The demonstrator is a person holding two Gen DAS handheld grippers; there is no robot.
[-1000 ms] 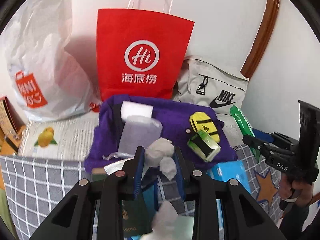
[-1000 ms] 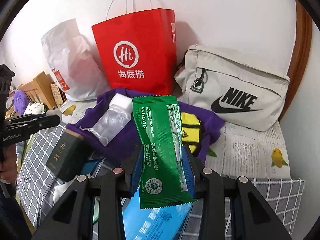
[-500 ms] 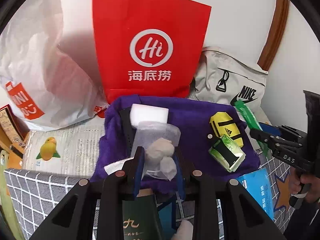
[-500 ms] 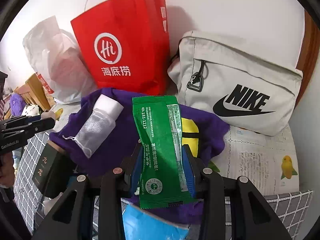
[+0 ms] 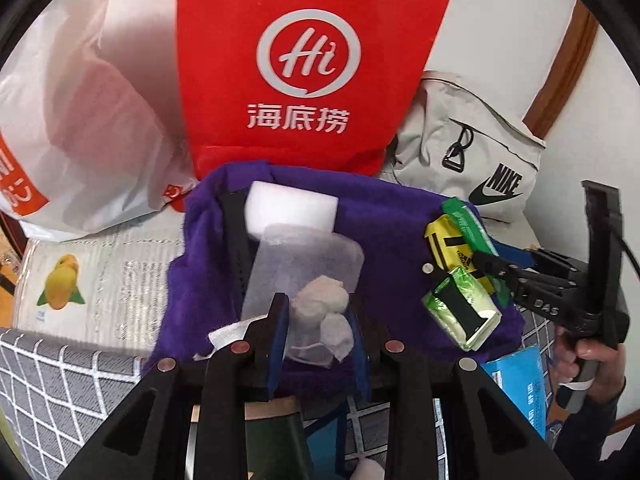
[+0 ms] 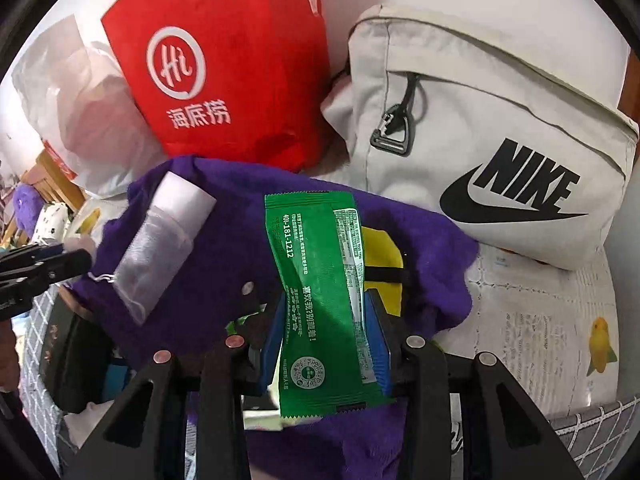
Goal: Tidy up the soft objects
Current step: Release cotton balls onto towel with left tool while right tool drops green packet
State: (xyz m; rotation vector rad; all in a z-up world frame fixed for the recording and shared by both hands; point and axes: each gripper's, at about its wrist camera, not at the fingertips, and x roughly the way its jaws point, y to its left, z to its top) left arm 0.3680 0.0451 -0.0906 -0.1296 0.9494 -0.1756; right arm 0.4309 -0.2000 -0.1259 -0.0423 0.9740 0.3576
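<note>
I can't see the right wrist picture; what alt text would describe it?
A gripper holds a green packet upright between its blue pads, above a purple cloth that also carries a yellow pouch and a mesh bag. Behind stand a red paper bag and a white Nike bag.

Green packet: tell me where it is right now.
In the right wrist view, the green packet stands upright between the right gripper's fingers, over the purple cloth, just left of the yellow pouch.
</note>
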